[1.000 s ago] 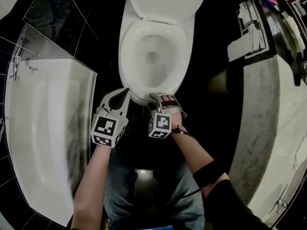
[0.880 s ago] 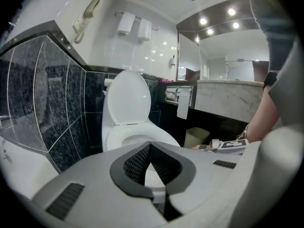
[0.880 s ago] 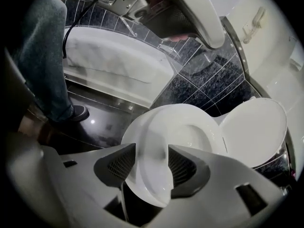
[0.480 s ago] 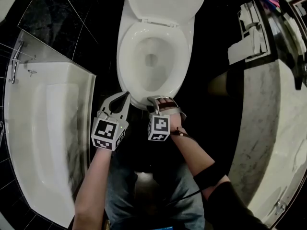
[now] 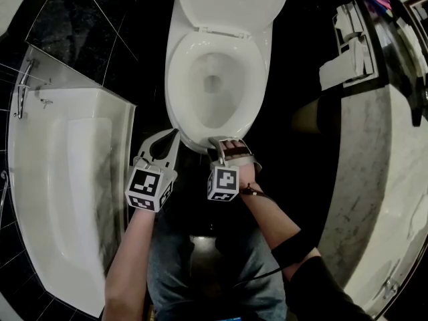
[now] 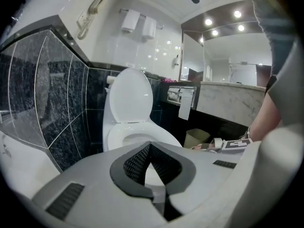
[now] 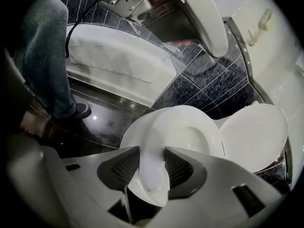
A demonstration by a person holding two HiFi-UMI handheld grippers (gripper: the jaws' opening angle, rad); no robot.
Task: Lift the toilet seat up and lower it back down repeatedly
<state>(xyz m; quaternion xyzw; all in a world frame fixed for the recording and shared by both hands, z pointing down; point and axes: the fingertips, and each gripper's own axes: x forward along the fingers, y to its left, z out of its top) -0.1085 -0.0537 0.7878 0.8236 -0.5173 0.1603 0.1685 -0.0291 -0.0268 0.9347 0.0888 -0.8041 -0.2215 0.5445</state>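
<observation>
White oval plastic toilet seat point(image 5: 175, 79) is seen lowered onto the white ceramic bowl point(image 5: 212, 95), with the white lid point(image 5: 227, 2) raised behind it. Its front edge is grasped between the pads of the right hand-held gripper point(image 7: 152, 167), whose jaws have just been closing. The left hand-held gripper point(image 5: 175, 134) is held clenched and empty, just beside the bowl's front.

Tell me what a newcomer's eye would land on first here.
The white toilet seat lies down at top centre of the head view, its lid raised behind it. The right gripper has its jaws, just now closing, clamped on the seat's front edge, with the left gripper shut and empty beside it. A white bathtub fills the left side.
</observation>
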